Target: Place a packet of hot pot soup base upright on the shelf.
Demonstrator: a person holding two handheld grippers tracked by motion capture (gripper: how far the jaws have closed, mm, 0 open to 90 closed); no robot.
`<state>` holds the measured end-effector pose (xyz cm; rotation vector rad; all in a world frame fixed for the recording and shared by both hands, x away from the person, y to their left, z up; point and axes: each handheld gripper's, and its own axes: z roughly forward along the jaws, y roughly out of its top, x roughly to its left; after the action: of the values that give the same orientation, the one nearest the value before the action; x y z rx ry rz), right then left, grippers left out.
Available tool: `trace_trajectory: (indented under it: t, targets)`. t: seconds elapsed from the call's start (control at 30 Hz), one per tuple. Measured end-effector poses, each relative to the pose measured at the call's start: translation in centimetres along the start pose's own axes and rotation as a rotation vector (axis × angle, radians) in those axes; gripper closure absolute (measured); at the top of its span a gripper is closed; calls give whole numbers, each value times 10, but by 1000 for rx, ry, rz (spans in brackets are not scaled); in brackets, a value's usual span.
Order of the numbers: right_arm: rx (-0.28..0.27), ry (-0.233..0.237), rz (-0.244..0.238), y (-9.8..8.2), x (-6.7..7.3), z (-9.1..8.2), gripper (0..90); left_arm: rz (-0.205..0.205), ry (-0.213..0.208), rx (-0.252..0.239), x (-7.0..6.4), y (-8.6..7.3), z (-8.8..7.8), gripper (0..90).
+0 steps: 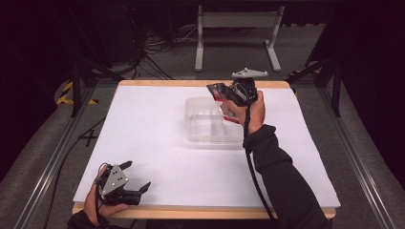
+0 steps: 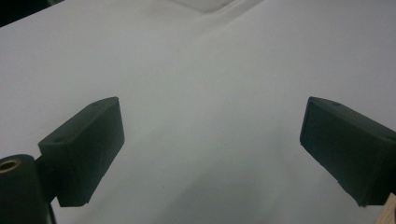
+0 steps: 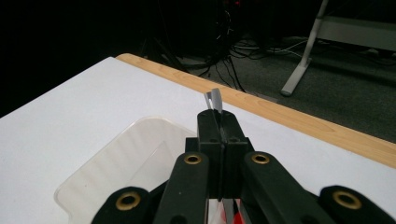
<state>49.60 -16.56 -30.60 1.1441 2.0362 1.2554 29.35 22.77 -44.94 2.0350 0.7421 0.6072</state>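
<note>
My right gripper (image 1: 218,91) hovers over the far part of the table, shut on a thin flat packet (image 1: 229,116) with red, white and black print. In the right gripper view the packet's grey edge (image 3: 215,100) sticks out past the closed jaws of that gripper (image 3: 218,120). A clear plastic container (image 1: 206,125) sits directly under it, and its rim (image 3: 88,173) lies just below the jaws. My left gripper (image 1: 137,175) rests at the near left corner, open, with bare white tabletop (image 2: 210,93) between its fingers (image 2: 84,149).
The white table top (image 1: 153,143) has a wooden edge (image 3: 299,119) along the far side. Beyond it on the floor stand a grey metal frame (image 1: 236,28) and loose cables (image 1: 157,45). Dark rails run along both sides of the table.
</note>
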Motion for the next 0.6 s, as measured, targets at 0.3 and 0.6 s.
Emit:
trace_trajectory:
  t: [0.3, 0.6]
  targets:
    - [14, 20, -8, -15, -3, -5, 892, 1, 5, 3, 0, 0, 0, 71]
    - [0, 85, -57, -31, -4, -23, 883, 0, 8, 11, 0, 0, 0, 71]
